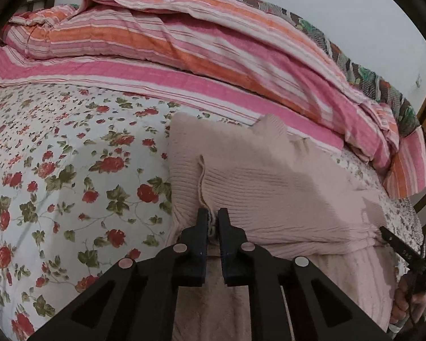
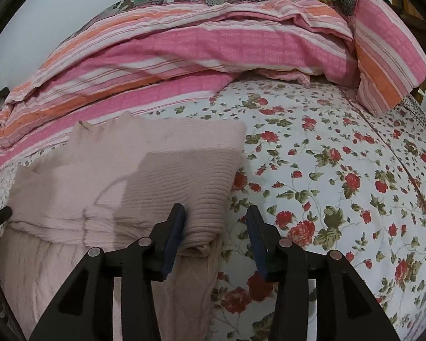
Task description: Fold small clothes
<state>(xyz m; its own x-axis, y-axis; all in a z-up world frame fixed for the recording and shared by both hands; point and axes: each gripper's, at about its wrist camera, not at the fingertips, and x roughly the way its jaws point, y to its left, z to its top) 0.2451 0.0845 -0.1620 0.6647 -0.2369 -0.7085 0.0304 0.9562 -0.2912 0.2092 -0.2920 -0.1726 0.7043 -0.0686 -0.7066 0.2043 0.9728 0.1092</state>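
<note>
The pink sweater (image 1: 269, 176) lies on the flowered bed (image 1: 71, 170), just before the striped quilt (image 1: 184, 56). The left gripper (image 1: 213, 221) has its jaws pinching the sweater's near edge; the right gripper (image 2: 215, 227) has its jaws spread around the sweater's other corner. Judging by this, a fold is starting: next the right must close, then both lift toward the quilt.

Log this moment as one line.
garment: pink knit top on floral bedsheet | left gripper: shut on top | right gripper: open, at folded edge
</note>
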